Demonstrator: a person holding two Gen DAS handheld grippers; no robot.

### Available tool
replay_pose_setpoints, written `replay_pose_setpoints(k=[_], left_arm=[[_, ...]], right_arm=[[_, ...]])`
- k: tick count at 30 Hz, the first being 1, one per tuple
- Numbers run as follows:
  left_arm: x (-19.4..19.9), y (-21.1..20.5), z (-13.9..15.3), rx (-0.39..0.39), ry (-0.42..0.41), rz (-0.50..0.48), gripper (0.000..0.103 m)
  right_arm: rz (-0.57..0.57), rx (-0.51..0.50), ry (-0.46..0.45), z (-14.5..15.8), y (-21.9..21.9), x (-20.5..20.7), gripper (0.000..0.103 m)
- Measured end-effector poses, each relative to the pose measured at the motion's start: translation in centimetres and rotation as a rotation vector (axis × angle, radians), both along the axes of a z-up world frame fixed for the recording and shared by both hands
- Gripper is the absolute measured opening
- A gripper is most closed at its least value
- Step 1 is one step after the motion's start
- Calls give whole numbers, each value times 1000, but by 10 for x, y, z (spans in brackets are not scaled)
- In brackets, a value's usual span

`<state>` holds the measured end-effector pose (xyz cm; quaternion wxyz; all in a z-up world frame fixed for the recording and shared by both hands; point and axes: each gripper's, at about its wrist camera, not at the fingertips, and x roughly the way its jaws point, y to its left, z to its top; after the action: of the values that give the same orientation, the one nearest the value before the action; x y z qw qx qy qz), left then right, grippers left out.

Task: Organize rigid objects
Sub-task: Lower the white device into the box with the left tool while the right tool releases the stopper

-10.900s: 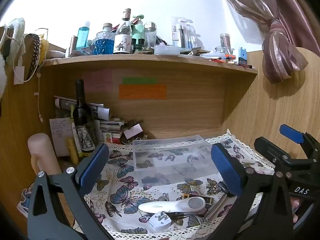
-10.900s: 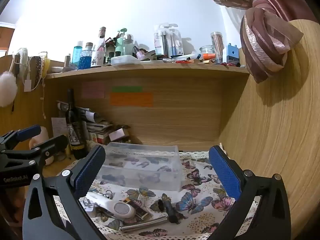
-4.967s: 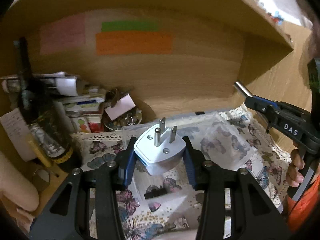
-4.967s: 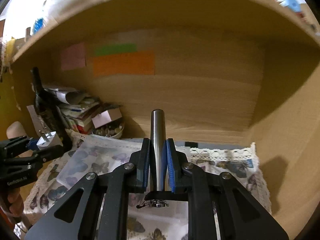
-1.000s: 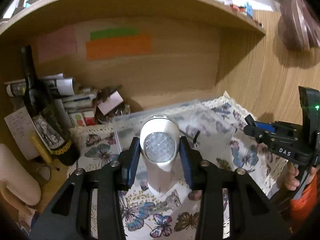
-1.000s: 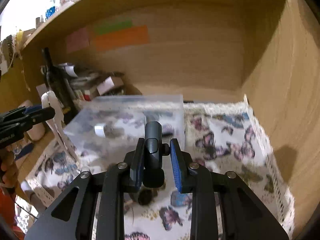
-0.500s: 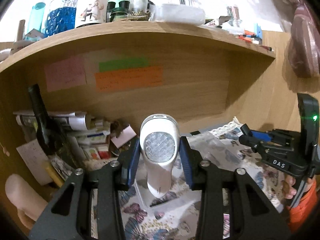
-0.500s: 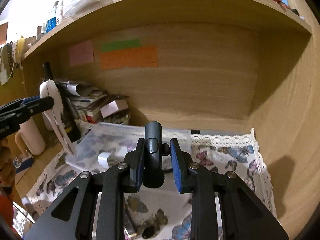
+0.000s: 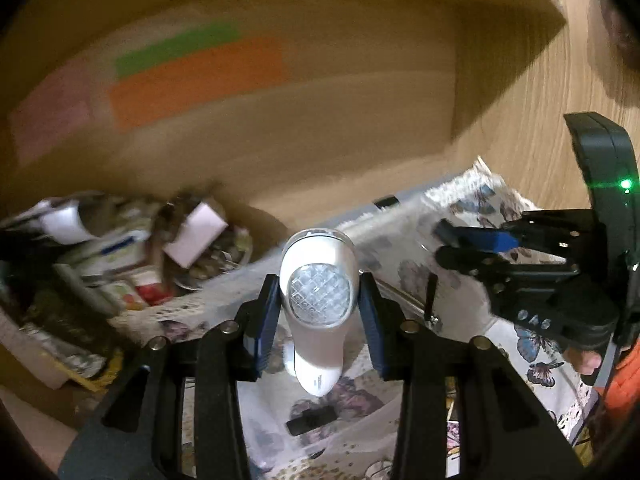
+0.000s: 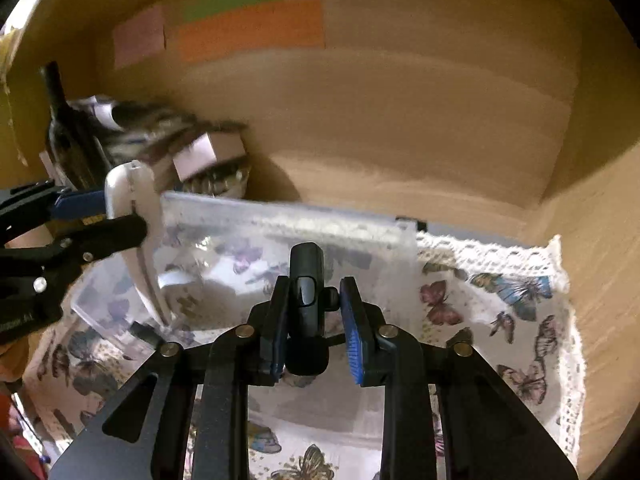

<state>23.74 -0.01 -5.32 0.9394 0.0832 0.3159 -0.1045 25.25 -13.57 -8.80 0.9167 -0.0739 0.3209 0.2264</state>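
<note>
Butterfly cloth (image 10: 500, 312); white device (image 9: 318, 300) between left tongs (image 9: 318, 312).

Orange note (image 10: 250, 30), green note (image 10: 232, 0) and pink note (image 10: 139, 35) on the far wall; bottle (image 10: 66, 128) far left; butterfly cloth (image 10: 512, 312) covers the worktop.

Black plastic fingers (image 9: 264, 322) with blue pads, brass screws (image 10: 245, 331), orange sleeve (image 9: 624, 384)

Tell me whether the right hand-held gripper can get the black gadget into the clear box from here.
Probably yes. The right hand-held gripper grips the black gadget right above the clear box, whose top is open. The left hand-held gripper, holding the white device, stands off at the box's left end.
</note>
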Motion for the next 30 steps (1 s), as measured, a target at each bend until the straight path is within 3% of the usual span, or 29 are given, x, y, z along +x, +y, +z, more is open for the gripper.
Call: replay_pose_setpoints(k=[7,14,21,26,30], left_arm=[[37,-13,-25,-33,132,-43,39],[54,-12,-37,-71,203,-30,39],[30,-3,-14,-77,128,-10,42],[2,8,6,-82,47,33,56],[-25,23,19,-90,-7,71,74]], right_arm=[[8,-43,71,-22,11,17,23],[13,-85,54,-27,18,12,23],[2,-34,-2,-6,7,-2,37],[-14,6,-83,21,-6,-29,52],[-28,38,-145,38,-19,-54,57]])
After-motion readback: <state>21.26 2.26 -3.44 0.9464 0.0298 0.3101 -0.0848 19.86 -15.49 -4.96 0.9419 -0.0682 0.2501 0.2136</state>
